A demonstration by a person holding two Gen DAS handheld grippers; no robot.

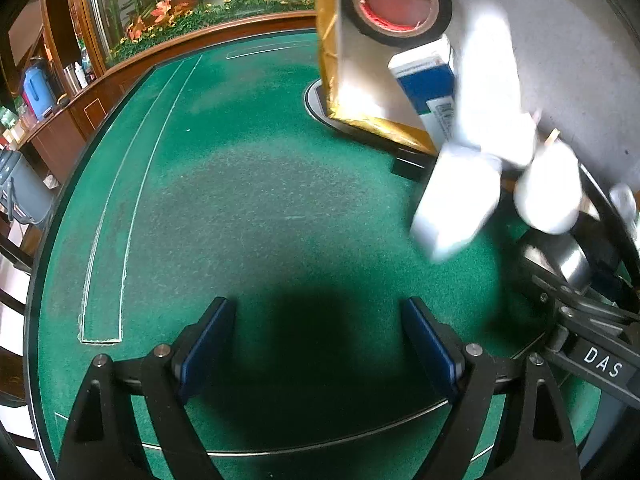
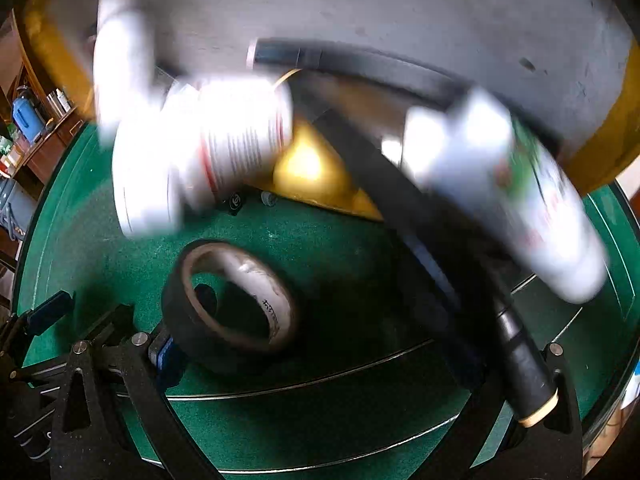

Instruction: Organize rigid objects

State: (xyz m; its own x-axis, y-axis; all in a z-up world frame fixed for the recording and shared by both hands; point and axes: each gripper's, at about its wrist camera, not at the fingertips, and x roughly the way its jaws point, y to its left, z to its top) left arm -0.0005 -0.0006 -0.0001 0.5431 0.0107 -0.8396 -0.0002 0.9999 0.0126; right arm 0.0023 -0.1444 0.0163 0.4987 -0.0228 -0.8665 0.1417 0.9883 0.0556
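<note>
A gold-rimmed grey box (image 1: 376,92) is tipped up on the green table (image 1: 240,200), and objects tumble out of it, blurred. In the left wrist view a black tape roll (image 1: 400,0), a blue and white carton (image 1: 432,88) and white bottles (image 1: 456,200) are falling. My left gripper (image 1: 320,352) is open and empty over the felt. In the right wrist view a white jar (image 2: 200,148), a white tube (image 2: 532,196), a black tape roll (image 2: 232,304) and a black cylinder (image 2: 520,364) lie between my right gripper's (image 2: 320,360) open fingers; the box (image 2: 360,20) fills the top.
A wooden counter (image 1: 120,80) with flowers behind glass curves along the table's far edge. A blue jug (image 1: 36,88) stands on a shelf at left. The right gripper's frame (image 1: 592,328) shows at the right of the left wrist view.
</note>
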